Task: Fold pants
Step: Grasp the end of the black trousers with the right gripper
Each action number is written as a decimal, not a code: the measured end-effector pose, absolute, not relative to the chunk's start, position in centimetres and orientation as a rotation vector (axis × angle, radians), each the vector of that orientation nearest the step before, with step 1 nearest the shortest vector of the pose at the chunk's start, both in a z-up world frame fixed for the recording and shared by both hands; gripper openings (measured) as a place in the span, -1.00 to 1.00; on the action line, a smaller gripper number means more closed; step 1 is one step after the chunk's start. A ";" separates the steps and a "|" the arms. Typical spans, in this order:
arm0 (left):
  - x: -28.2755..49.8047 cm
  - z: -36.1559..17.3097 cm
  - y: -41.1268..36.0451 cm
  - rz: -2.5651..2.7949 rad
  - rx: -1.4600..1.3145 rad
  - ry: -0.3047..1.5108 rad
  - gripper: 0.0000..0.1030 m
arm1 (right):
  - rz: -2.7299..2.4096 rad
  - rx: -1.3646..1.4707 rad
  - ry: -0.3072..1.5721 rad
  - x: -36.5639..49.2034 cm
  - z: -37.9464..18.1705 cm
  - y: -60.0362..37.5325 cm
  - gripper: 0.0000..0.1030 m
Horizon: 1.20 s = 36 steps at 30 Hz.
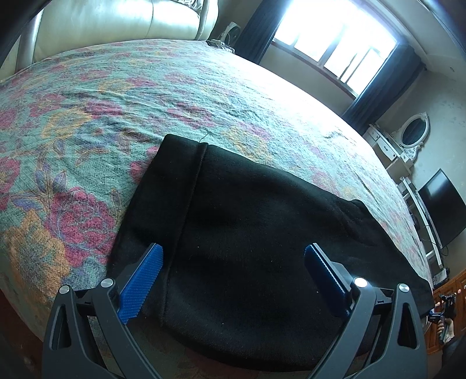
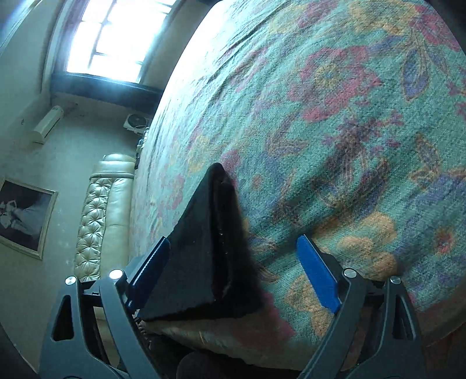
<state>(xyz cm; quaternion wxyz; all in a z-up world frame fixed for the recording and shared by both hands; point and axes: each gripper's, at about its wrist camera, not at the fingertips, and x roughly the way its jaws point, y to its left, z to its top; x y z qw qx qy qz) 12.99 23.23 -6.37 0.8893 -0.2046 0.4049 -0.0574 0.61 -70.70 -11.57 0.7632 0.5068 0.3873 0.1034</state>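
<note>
Black pants (image 1: pixel 247 233) lie folded on a floral bedspread (image 1: pixel 116 102), with a hem band along their left side. My left gripper (image 1: pixel 233 262) hangs over the near part of the pants, open wide, its blue pads (image 1: pixel 142 282) on either side with nothing pinched. In the right wrist view the pants (image 2: pixel 198 247) show edge-on as a dark wedge at the bed's edge. My right gripper (image 2: pixel 233 262) is open around that end. The cloth sits close to the left pad (image 2: pixel 151 268), while the right pad stands well apart over the bedspread (image 2: pixel 349 116).
A cream leather headboard (image 1: pixel 116 23) stands at the bed's far end. A bright window with dark curtains (image 1: pixel 335 38), a white dresser with an oval mirror (image 1: pixel 413 131) and a TV (image 1: pixel 442 204) line the right wall. A person's hand (image 1: pixel 447 326) shows at the right edge.
</note>
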 end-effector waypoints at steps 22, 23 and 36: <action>12.0 -6.4 22.4 -0.106 -0.387 0.842 0.88 | 0.302 0.861 1.057 7.3 -10.5 -62.9 -0.69; 12.1 -6.2 22.2 -0.099 -0.372 0.846 0.88 | 0.294 0.842 1.051 7.2 -9.9 -62.7 -0.70; 11.2 -5.2 20.6 -0.081 -0.396 0.820 0.88 | 0.239 0.605 0.978 6.8 2.2 -56.8 -0.72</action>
